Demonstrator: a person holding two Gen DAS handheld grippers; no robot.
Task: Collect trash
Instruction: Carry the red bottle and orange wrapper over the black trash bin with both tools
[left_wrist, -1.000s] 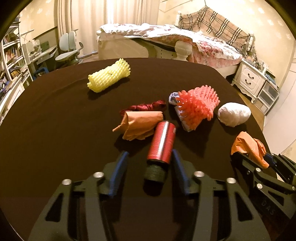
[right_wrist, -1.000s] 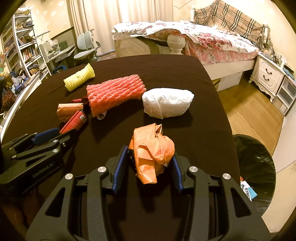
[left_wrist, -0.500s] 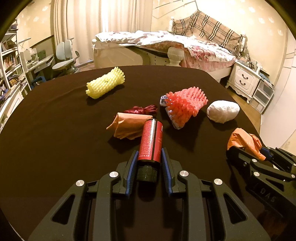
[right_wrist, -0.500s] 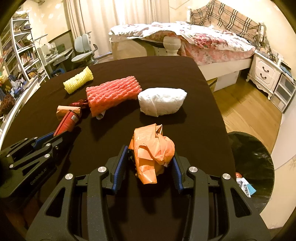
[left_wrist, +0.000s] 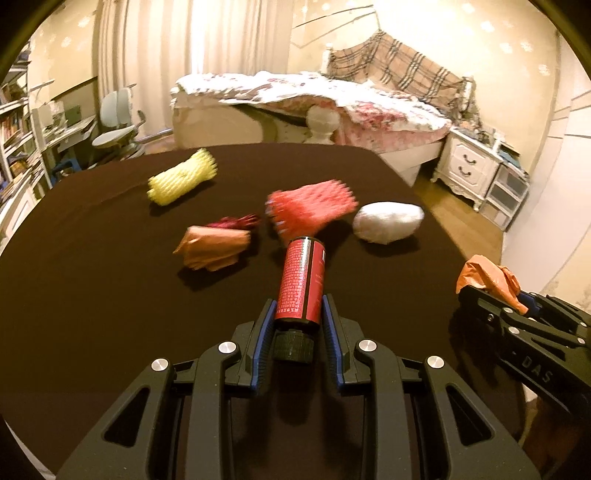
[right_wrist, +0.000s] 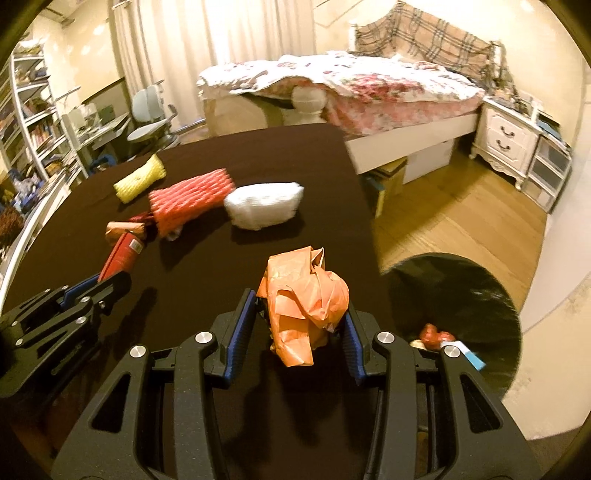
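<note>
my left gripper (left_wrist: 297, 325) clamps the red bottle (left_wrist: 303, 281); my right gripper (right_wrist: 300, 325) pinches the orange bag (right_wrist: 306, 302).

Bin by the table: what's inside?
In the right wrist view, the black-lined bin holds a red scrap and a white-and-blue wrapper near its front rim. The right gripper covers part of the front rim; the rest inside is too dark to read.
</note>
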